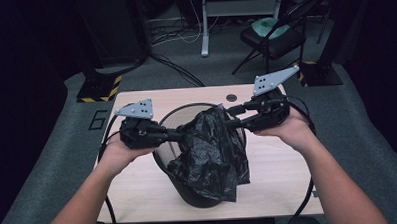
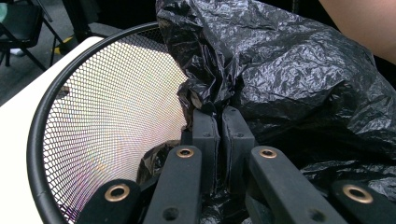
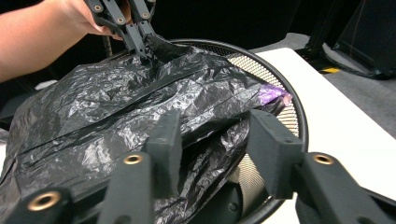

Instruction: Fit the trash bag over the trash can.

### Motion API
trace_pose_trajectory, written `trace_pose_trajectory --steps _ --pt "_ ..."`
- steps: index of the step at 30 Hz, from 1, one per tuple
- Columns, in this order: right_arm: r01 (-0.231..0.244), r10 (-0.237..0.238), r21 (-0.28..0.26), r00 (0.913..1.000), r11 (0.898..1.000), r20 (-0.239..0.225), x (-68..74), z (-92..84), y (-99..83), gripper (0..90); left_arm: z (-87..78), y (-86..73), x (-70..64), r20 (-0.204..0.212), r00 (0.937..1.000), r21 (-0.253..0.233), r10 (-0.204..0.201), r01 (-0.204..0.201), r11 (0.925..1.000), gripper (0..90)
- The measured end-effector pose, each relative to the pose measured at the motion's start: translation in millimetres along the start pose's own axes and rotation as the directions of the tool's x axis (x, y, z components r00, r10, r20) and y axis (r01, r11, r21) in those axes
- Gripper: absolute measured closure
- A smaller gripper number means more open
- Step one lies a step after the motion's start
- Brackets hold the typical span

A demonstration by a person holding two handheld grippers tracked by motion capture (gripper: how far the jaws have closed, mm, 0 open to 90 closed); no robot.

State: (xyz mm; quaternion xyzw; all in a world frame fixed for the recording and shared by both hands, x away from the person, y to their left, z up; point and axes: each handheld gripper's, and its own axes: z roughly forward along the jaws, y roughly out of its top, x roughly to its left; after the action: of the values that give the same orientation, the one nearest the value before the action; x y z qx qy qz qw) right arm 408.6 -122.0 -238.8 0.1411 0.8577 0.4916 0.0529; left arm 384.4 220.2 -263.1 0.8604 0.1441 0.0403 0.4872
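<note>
One black plastic bag (image 1: 210, 149) sits crumpled over a black mesh wastebasket (image 1: 164, 158) on the pale wooden table (image 1: 284, 179), spilling across the rim on the near side. No readable writing on the bag or basket; a purple scrap (image 3: 272, 94) peeks out at the rim. Left gripper (image 2: 218, 122) has its jaws pinched together on a fold of the bag. Right gripper (image 3: 215, 142) has its jaws spread, the bag lying between them, not clamped.

A large digit "6" on the grey floor (image 1: 97, 119) left of the table (image 1: 269, 189).
</note>
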Motion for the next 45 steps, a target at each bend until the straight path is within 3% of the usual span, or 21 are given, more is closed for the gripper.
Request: trace_pose_trajectory --steps 11,16,23,32,37,45 --pt "-0.053 0.054 0.013 0.9976 0.998 -0.043 -5.5 14.4 -7.1 43.7 -0.5 -2.0 -2.8 0.006 0.9999 -0.008 0.008 -0.008 0.9999 85.3" --pt "-0.074 0.075 0.016 0.9937 0.997 -0.083 -6.9 21.3 -11.3 44.1 0.0 -2.5 -2.9 0.007 0.9999 -0.007 0.009 -0.009 0.9999 85.2" --pt "-0.065 0.065 0.010 0.9899 0.998 -0.126 -4.4 24.7 -8.8 50.3 2.1 -2.5 -3.1 0.012 0.9998 -0.003 0.013 -0.013 0.9999 85.2" --pt "-0.070 0.071 0.010 0.9952 0.997 -0.068 -6.3 12.5 -12.3 44.9 -2.2 -3.7 -3.7 0.009 0.9999 -0.009 0.014 -0.014 0.9999 84.7" --pt "-0.090 0.089 -0.006 0.9936 0.996 -0.068 -8.4 1.7 -18.1 44.2 -2.7 -3.0 -5.2 0.019 0.9997 -0.025 0.013 -0.013 0.9996 84.6" --pt "-0.065 0.066 0.011 0.9965 0.998 -0.051 -4.3 2.6 -19.8 44.2 -2.6 -0.5 -8.2 0.022 0.9995 -0.025 0.021 -0.020 0.9995 84.5"
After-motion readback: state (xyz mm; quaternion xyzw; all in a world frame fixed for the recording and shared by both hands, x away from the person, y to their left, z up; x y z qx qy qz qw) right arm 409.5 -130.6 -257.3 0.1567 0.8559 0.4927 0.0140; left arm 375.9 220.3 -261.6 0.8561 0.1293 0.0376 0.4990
